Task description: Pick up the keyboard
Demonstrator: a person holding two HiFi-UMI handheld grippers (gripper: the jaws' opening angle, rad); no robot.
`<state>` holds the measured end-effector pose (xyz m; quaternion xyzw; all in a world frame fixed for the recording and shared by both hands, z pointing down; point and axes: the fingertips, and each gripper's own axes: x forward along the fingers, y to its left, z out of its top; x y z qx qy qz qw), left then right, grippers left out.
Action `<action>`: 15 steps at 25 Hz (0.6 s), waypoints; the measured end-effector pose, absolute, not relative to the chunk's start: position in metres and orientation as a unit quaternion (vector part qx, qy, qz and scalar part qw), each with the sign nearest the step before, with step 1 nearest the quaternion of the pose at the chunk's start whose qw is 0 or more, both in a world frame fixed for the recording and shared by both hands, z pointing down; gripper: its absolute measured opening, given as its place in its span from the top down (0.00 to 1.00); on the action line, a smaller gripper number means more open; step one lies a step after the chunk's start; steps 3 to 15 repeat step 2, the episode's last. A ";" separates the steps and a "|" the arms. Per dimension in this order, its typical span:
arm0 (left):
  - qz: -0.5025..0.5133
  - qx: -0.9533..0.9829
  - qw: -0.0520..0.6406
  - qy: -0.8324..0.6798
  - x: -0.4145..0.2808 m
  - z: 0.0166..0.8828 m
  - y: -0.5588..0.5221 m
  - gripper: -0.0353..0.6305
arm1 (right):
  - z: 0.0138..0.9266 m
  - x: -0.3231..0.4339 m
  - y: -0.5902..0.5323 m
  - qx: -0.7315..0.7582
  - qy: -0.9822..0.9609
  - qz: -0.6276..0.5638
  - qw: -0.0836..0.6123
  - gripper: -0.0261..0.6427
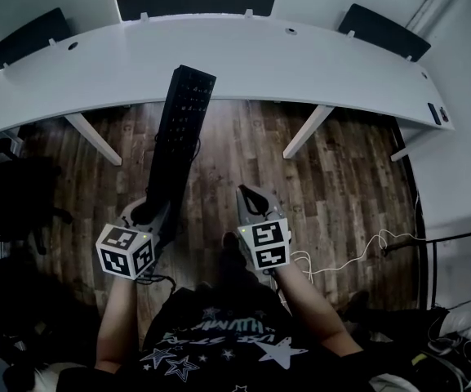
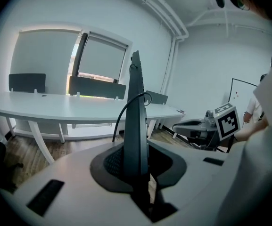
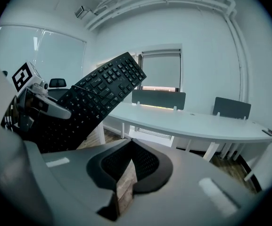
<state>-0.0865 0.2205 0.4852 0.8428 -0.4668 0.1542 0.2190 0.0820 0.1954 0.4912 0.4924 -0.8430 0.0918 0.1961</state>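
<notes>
Black keyboard (image 1: 182, 137) is up in the air over the wood floor (image 1: 243, 153). Its near end is clamped edge-on in the left gripper (image 1: 149, 212) and its far end reaches over the edge of the curved white desk (image 1: 317, 60). Long axis runs near-to-far, far end leaning slightly right, key face turned toward the right gripper (image 1: 254, 198). Its cable (image 2: 126, 108) loops down beside it. Right gripper sits just right of the keyboard, apart from it, jaws pressed together on nothing. Only 1 gripper holds it; pick-up looks done, but the 1-ended grip could sag.
</notes>
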 end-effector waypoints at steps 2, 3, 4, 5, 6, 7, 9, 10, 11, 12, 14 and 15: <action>0.155 0.845 0.213 -0.466 -0.090 0.484 0.232 0.83 | 0.490 0.078 0.208 0.494 -0.843 0.095 0.191 0.96; 0.155 0.845 0.213 -0.466 -0.090 0.484 0.232 0.83 | 0.490 0.078 0.208 0.494 -0.843 0.095 0.191 0.96; 0.155 0.845 0.213 -0.466 -0.090 0.484 0.232 0.83 | 0.490 0.078 0.208 0.494 -0.843 0.095 0.191 0.96; 0.155 0.845 0.213 -0.466 -0.090 0.484 0.232 0.83 | 0.490 0.078 0.208 0.494 -0.843 0.095 0.191 0.96; 0.155 0.845 0.213 -0.466 -0.090 0.484 0.232 0.83 | 0.490 0.078 0.208 0.494 -0.843 0.095 0.191 0.96; 0.155 0.845 0.213 -0.466 -0.090 0.484 0.232 0.83 | 0.490 0.078 0.208 0.494 -0.843 0.095 0.191 0.96; 0.155 0.845 0.213 -0.466 -0.090 0.484 0.232 0.83 | 0.490 0.078 0.208 0.494 -0.843 0.095 0.191 0.96; 0.155 0.845 0.213 -0.466 -0.090 0.484 0.232 0.83 | 0.490 0.078 0.208 0.494 -0.843 0.095 0.191 0.96; 0.155 0.845 0.213 -0.466 -0.090 0.484 0.232 0.83 | 0.490 0.078 0.208 0.494 -0.843 0.095 0.191 0.96; 0.155 0.845 0.213 -0.466 -0.090 0.484 0.232 0.83 | 0.490 0.078 0.208 0.494 -0.843 0.095 0.191 0.96; 0.155 0.845 0.213 -0.466 -0.090 0.484 0.232 0.83 | 0.490 0.078 0.208 0.494 -0.843 0.095 0.191 0.96; 0.155 0.845 0.213 -0.466 -0.090 0.484 0.232 0.83 | 0.490 0.078 0.208 0.494 -0.843 0.095 0.191 0.96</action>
